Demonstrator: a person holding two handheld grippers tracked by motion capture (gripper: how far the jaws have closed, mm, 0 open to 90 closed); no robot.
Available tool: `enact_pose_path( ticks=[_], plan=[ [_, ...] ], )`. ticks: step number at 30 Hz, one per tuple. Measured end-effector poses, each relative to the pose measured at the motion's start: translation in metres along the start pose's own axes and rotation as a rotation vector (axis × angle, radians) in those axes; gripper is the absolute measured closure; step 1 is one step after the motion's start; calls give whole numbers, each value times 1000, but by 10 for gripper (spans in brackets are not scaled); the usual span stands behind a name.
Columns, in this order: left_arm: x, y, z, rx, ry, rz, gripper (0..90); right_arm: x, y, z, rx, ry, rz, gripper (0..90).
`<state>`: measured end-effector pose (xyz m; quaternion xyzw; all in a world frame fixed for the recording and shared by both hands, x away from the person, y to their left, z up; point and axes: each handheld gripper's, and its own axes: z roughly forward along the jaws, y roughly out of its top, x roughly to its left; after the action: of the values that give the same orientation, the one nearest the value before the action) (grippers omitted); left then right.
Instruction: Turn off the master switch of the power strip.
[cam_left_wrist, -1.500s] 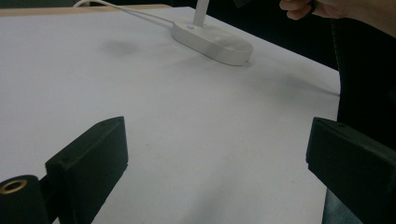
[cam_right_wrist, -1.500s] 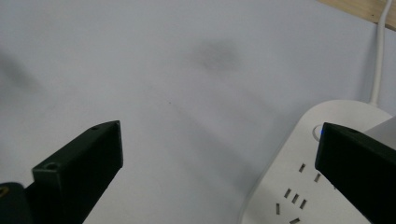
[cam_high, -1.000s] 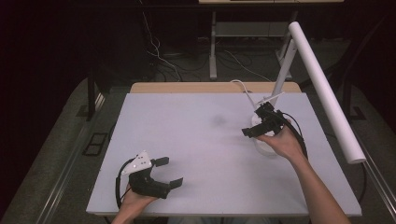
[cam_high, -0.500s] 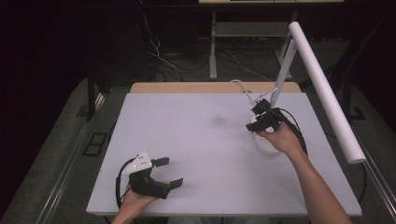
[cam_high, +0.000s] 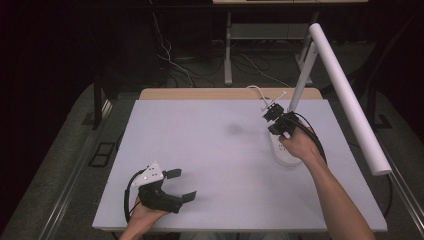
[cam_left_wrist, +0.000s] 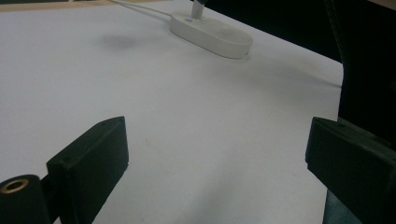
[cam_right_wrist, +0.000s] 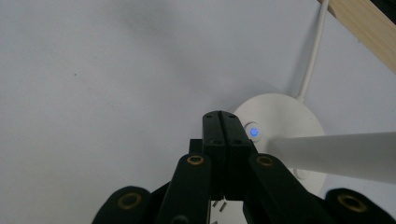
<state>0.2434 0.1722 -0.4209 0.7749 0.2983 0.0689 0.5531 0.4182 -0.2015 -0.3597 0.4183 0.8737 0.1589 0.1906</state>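
Now my right gripper (cam_right_wrist: 221, 122), jaws pressed together on nothing, hovers just beside the lamp base's (cam_right_wrist: 299, 109) glowing blue button (cam_right_wrist: 253, 131) (press apparently pending). My left gripper (cam_high: 176, 185) rests wide open and empty on the table (cam_high: 210, 150).

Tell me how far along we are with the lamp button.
Done: the right gripper is shut and poised over the desk lamp's base, its tips just beside the blue-lit button. In hand: closing on that button; whether they touch it I cannot tell. Left: the press itself, if that is the aim. The left gripper rests open at the table's near edge.
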Motion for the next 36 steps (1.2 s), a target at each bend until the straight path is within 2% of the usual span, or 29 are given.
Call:
enact_pose_path(
  ticks=[12, 20, 36],
  plan=[
    [0, 0, 1, 15, 0, 3, 50, -7, 15, 10, 49, -51, -3, 895],
    [0, 0, 1, 18, -5, 5, 50, -5, 24, 20, 93, -117, -38, 895],
    [0, 1, 0, 12, -8, 8, 52, -5, 25, 39, 170, -159, -48, 895]
  ],
)
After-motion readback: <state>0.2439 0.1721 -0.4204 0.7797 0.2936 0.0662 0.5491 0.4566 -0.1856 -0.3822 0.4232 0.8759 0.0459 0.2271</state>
